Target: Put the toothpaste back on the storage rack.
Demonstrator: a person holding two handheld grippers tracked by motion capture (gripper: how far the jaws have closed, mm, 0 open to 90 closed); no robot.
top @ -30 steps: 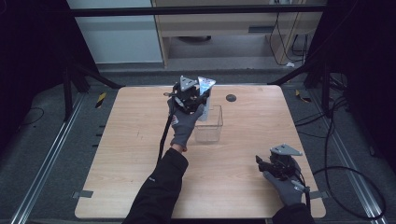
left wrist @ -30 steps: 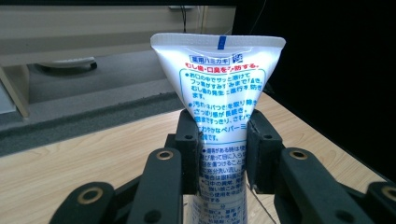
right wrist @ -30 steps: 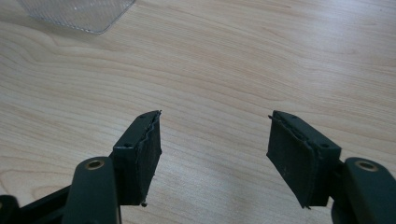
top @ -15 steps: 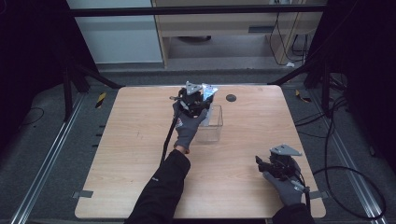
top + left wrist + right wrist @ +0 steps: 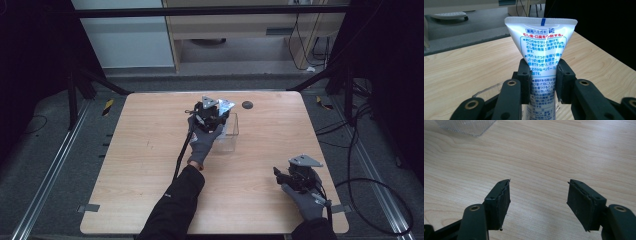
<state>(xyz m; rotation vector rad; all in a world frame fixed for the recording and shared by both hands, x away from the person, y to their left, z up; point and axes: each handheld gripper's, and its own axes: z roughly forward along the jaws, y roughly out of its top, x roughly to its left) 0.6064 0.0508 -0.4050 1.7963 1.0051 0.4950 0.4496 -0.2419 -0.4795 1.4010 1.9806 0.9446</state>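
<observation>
My left gripper (image 5: 214,113) is shut on a white toothpaste tube (image 5: 225,106) with red and blue print, held upright with its flat crimped end up. In the left gripper view the jaws pinch the tube (image 5: 543,47) at its middle, and its lower part dips behind the rim of a clear plastic box (image 5: 486,90). That box (image 5: 228,139) stands at the table's middle, just under the gripper. My right gripper (image 5: 283,176) rests open near the front right corner, with only bare wood between its pads (image 5: 501,197).
A small black round disc (image 5: 247,104) lies on the wooden table (image 5: 140,150) behind the box. One corner of the clear box (image 5: 466,126) appears at the top left of the right gripper view. Metal rails and cables run along the floor around the table.
My left gripper has carried the tube a little nearer and lower, down over the clear box. The right gripper has stayed where it was, open.
</observation>
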